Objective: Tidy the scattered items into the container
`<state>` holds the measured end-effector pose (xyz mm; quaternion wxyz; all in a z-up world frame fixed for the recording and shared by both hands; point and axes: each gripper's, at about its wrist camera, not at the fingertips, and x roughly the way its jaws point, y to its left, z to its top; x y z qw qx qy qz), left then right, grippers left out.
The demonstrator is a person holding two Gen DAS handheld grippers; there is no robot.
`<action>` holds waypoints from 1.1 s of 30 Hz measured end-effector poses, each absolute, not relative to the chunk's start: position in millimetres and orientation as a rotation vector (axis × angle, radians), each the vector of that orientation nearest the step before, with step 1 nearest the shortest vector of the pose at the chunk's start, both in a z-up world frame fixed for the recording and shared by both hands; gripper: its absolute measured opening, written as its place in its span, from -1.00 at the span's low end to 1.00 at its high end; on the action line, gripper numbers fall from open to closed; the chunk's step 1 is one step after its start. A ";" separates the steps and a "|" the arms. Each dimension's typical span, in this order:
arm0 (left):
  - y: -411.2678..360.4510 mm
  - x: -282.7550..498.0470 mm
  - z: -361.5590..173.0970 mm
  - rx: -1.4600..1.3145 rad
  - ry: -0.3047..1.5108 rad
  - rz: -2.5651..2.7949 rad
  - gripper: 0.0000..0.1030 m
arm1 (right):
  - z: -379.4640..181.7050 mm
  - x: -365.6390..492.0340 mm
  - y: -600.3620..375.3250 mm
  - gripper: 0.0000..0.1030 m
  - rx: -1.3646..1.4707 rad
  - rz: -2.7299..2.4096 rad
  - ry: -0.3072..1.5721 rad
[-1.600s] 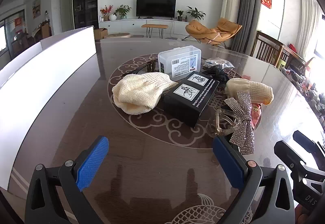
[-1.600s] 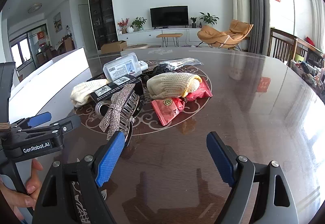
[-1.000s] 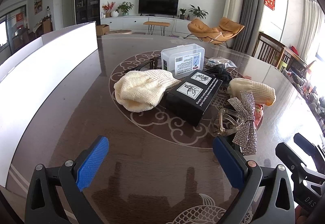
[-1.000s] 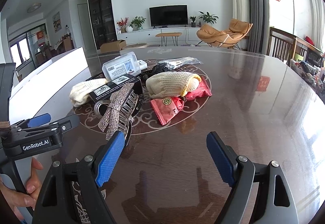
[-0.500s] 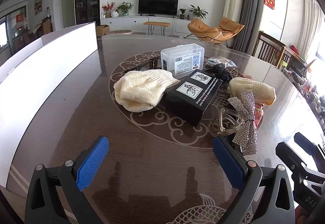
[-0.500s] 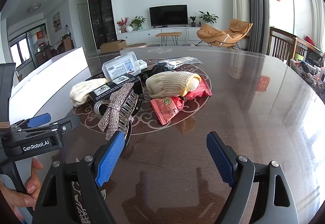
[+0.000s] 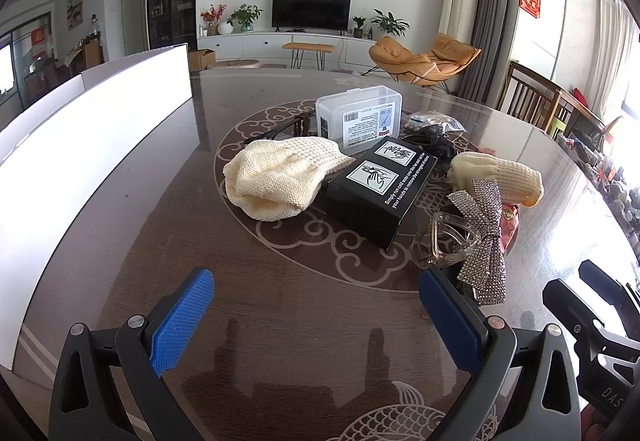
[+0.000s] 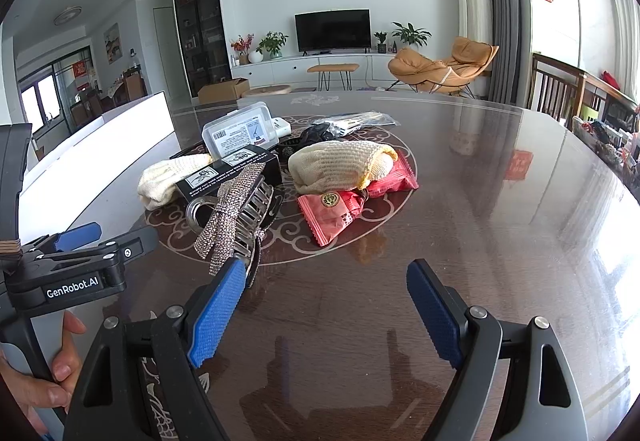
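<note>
Scattered items lie in a cluster on the dark round table [image 7: 160,241]: a cream knit cloth [image 7: 280,177], a black box [image 7: 378,189], a clear plastic box [image 7: 358,119], a cream knit glove [image 7: 496,177], a rhinestone bow hair clip [image 7: 480,237] and red snack packets [image 8: 336,209]. A long white container [image 7: 92,129] stands along the table's left side. My left gripper [image 7: 316,321] is open, low over bare table in front of the cloth. My right gripper [image 8: 326,315] is open too, just short of the bow clip [image 8: 232,217] and the packets. Neither holds anything.
A plastic bag [image 8: 354,119] and a black item [image 7: 434,143] lie behind the cluster. A hand [image 8: 60,361] holds the left gripper's handle [image 8: 76,261] at the right view's left edge. Wooden chairs [image 7: 536,101] stand at the table's far right. The table's right half [image 8: 520,221] is bare.
The left wrist view shifted slightly early on, then held still. No item has moved, and both grippers stay open.
</note>
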<state>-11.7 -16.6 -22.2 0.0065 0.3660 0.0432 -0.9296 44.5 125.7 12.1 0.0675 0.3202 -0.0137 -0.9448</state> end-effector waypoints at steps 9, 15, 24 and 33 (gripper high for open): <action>-16.6 -11.8 -22.5 1.146 0.135 -2.909 1.00 | 12.0 44.4 125.6 0.62 0.966 -2.847 -0.041; -15.2 -11.2 -21.9 1.142 0.124 -2.908 1.00 | 10.9 44.4 124.7 0.62 0.970 -2.841 -0.038; -19.0 -12.7 -22.6 1.153 0.154 -2.904 1.00 | 9.7 42.6 122.8 0.62 0.997 -2.846 -0.015; -20.2 -13.5 -23.9 1.158 0.172 -2.901 1.00 | 9.6 41.7 122.9 0.62 1.005 -2.844 -0.012</action>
